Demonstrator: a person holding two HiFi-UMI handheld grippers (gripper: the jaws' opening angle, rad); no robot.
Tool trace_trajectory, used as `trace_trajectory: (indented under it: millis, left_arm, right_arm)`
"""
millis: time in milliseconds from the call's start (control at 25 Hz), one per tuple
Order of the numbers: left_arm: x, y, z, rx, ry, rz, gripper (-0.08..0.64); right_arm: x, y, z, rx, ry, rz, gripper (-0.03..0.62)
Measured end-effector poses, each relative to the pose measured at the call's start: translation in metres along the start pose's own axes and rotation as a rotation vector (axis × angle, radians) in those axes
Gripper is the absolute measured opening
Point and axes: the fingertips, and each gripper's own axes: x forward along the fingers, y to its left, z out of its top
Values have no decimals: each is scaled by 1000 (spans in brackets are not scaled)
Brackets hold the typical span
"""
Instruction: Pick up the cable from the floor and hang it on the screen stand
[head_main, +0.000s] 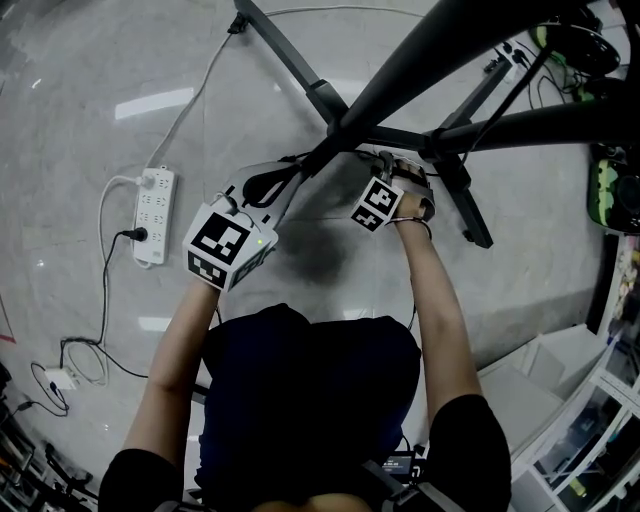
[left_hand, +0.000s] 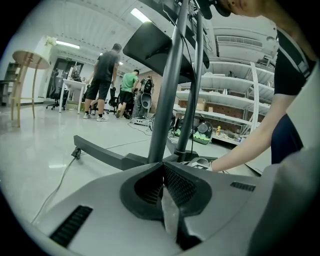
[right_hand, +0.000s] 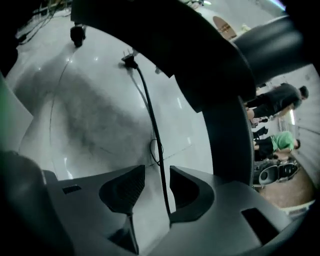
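- Right gripper (right_hand: 157, 172) is low by the stand (right_hand: 235, 125) with its jaws parted; the black cable (right_hand: 150, 125) runs through the gap, nearer the right-hand jaw and unpinched; its plug (right_hand: 129, 61) lies on the floor beyond.
- Left gripper (left_hand: 162, 167) is clenched, with nothing seen between its pads; it sits low before the post (left_hand: 167, 100).
- The step, as I judge it, is taking hold of the cable; shift the right gripper so the cable sits mid-pad, then close squarely; a thin cable at a pad's edge would likely slip.
- Lift slowly so the plug trails clear of the stand; the left gripper could open to gather slack.
- The power strip (head_main: 155, 215) lies well apart; leave it.
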Motion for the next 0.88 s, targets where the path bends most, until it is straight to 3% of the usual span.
trace_trajectory:
  millis: [200, 280, 480, 880]
  left_arm:
    - [-5, 3, -4, -2, 2, 6, 8]
    - [-7, 3, -5, -3, 4, 7, 8]
    - [-12, 0, -2, 0, 7, 3, 8]
    - [-8, -12, 13, 19, 25, -40, 8]
  right_arm:
    - [12, -8, -3, -93, 113, 2, 136]
    - [13, -5, -4, -101, 131, 24, 41]
    - [-3, 5, -4, 26, 76, 65, 38]
    - [-64, 15, -18, 160, 3, 97, 38]
